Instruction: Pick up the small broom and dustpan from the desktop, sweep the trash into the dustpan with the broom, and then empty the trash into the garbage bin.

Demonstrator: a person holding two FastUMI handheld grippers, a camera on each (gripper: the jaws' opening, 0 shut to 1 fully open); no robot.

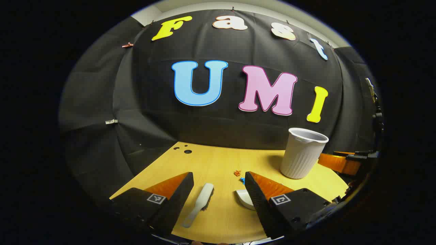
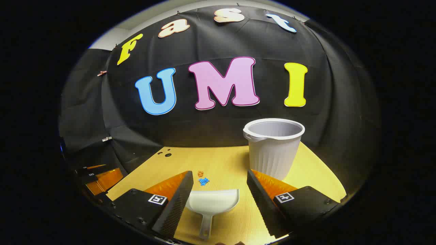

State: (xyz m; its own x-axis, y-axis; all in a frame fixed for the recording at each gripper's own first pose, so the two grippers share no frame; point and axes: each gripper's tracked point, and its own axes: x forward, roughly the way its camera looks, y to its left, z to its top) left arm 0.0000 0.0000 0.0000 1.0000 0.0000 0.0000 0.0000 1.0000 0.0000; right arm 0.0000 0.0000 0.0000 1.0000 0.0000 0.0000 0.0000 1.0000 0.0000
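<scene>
Sharp, evenly lit, fisheye-bent edges, soft shadows
</scene>
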